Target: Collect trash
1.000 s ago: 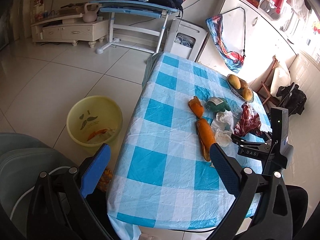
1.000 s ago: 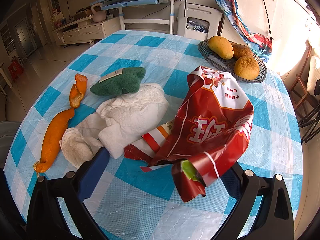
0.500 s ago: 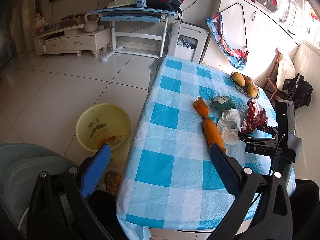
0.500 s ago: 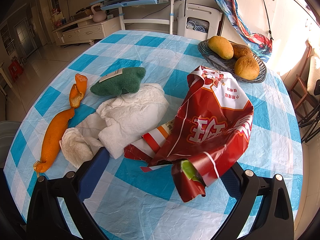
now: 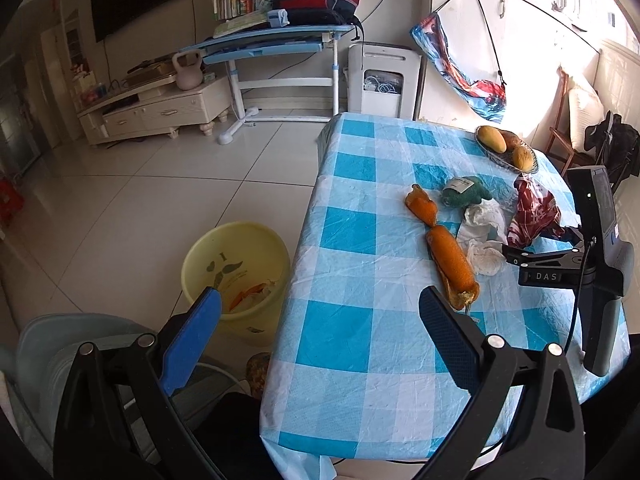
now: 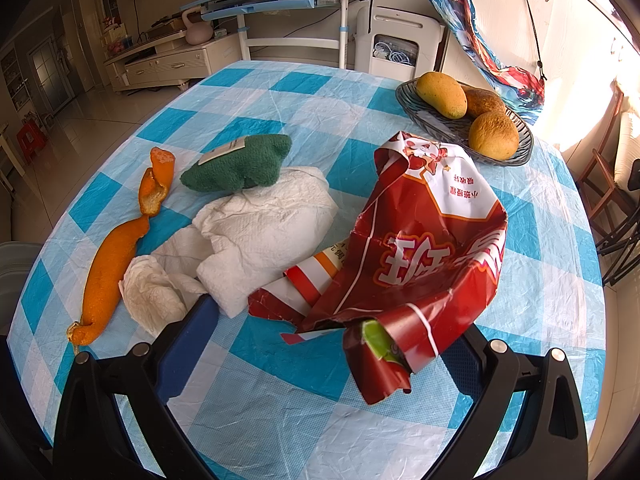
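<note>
L gripper (image 5: 320, 332) open — empty

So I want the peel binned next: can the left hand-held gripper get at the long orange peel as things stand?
Probably yes. The left hand-held gripper is open and empty, and the long orange peel lies flat on the tablecloth just ahead of its right finger. Only the crumpled tissue touches the peel's far side.

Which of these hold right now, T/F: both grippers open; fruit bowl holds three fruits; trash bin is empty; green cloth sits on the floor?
1. Both grippers are open. True: the left gripper and right gripper each show jaws spread with nothing clamped.
2. The fruit bowl holds three fruits. True.
3. The yellow trash bin is empty. False: peel and paper scraps lie inside.
4. The green cloth sits on the floor. False: it lies on the checked table, touching the white tissue.
</note>
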### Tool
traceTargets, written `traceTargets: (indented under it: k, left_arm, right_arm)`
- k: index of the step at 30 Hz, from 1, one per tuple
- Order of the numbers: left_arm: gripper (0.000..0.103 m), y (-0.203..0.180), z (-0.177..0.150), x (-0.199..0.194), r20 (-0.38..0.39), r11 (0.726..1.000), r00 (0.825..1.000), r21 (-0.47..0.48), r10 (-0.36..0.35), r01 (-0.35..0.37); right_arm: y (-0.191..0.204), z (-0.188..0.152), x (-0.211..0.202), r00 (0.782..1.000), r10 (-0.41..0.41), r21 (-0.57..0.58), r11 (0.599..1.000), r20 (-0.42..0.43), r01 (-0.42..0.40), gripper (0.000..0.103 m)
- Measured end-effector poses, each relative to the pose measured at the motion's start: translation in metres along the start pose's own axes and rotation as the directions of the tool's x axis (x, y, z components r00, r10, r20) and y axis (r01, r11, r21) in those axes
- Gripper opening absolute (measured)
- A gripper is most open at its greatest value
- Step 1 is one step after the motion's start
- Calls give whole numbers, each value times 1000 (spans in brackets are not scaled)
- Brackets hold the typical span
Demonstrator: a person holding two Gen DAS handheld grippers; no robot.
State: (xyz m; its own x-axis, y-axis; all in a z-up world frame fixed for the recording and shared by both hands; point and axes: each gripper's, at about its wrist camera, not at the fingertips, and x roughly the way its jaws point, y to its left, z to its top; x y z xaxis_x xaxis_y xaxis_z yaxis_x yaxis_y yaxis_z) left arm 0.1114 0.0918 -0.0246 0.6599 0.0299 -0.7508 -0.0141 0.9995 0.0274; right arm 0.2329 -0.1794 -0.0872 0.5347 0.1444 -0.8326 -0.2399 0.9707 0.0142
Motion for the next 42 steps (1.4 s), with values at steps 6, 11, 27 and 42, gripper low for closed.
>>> traceTargets:
  k: [6,11,27,42]
  left_arm:
    - [96,18,-2,13,-50,996,998,-83,-26,22]
    - [96,16,-5,20,-66,996,997,-88,-28,22]
    - [96,-40,-14,40,-109,995,994,89,-24,33]
    - [96,-47,-8,45,-109,987,982,24,-154,157]
  right_arm:
    - [0,0,0,1000,0,0,1000,0,0,96]
    - [0,0,0,1000,0,0,1000,0,0,96]
    - [0,0,0,1000,0,0,1000,0,0,96]
    - [0,0,0,1000,2,2,1000,0,-2,96]
